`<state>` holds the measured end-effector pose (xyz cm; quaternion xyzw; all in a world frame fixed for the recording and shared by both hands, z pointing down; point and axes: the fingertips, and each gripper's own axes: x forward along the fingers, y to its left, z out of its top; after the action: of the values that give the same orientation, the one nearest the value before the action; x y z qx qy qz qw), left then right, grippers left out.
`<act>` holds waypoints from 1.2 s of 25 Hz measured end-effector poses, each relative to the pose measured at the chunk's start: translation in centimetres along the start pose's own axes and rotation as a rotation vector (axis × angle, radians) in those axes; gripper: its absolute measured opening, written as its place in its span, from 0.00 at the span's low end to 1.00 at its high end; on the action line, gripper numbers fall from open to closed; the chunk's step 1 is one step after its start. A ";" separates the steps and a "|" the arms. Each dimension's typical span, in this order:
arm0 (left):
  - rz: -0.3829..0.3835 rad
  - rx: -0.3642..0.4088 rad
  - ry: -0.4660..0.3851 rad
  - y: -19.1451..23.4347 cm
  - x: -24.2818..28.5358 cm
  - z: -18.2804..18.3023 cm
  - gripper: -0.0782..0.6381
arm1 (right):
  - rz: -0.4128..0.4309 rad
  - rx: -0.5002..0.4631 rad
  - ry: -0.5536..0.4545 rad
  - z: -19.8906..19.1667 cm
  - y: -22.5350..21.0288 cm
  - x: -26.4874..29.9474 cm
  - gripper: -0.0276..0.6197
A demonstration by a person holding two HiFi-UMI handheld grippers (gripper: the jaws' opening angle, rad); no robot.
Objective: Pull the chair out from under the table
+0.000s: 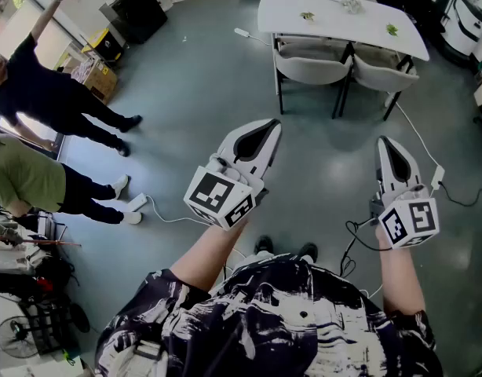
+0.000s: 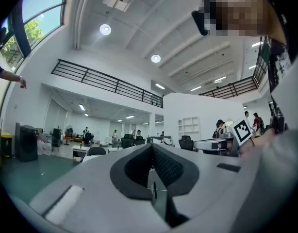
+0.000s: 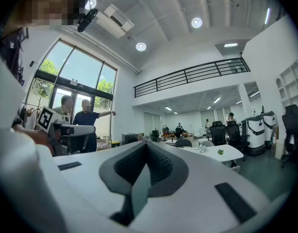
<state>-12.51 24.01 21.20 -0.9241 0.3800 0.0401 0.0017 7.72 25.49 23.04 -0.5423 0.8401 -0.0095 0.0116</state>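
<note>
A white table (image 1: 343, 16) stands across the floor at the top of the head view. Two grey chairs are tucked under its near side, one on the left (image 1: 312, 67) and one on the right (image 1: 380, 71). My left gripper (image 1: 272, 124) is held level in mid-air, well short of the chairs, shut with nothing in it. The right gripper (image 1: 385, 141) is beside it, also shut and empty. In the right gripper view the closed jaws (image 3: 146, 143) point towards the far table (image 3: 222, 153). In the left gripper view the jaws (image 2: 151, 146) meet with nothing between them.
Two people stand at the left, one in black (image 1: 45, 93) and one in green (image 1: 25, 179). Cables (image 1: 453, 196) and a power strip (image 1: 137, 203) lie on the grey floor. A black cabinet (image 1: 135, 10) stands at the back left. Equipment clutter (image 1: 29, 289) fills the near left.
</note>
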 end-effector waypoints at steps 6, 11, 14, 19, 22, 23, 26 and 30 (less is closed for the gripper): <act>0.004 -0.002 0.000 -0.2 0.3 -0.2 0.12 | 0.008 0.004 -0.002 -0.1 -0.4 0.0 0.04; 0.005 -0.003 -0.001 0.0 -0.2 0.0 0.12 | 0.009 0.004 -0.002 0.0 0.0 0.1 0.04; 0.004 -0.005 0.001 0.0 -0.4 -0.1 0.11 | 0.008 0.005 0.002 -0.1 0.2 -0.1 0.04; -0.017 -0.001 0.003 -0.2 -0.2 -0.3 0.12 | 0.030 0.023 -0.029 0.1 0.0 -0.2 0.04; -0.097 -0.006 -0.026 -0.8 0.5 0.0 0.25 | 0.145 0.087 -0.139 1.8 -0.2 -0.1 0.55; -0.119 -0.017 -0.044 -0.7 0.8 0.3 0.61 | 0.166 0.096 -0.182 2.5 -0.6 -0.2 0.69; -0.139 -0.004 -0.084 -0.2 0.8 1.3 0.71 | 0.174 0.037 -0.223 3.5 -1.3 -0.5 0.79; -0.148 0.036 -0.088 0.2 0.5 2.1 0.71 | 0.159 0.013 -0.219 4.0 -1.9 -0.7 0.80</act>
<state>-12.46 23.63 19.05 -0.9469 0.3108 0.0734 0.0380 9.86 25.38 19.11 -0.4716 0.8741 0.0451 0.1074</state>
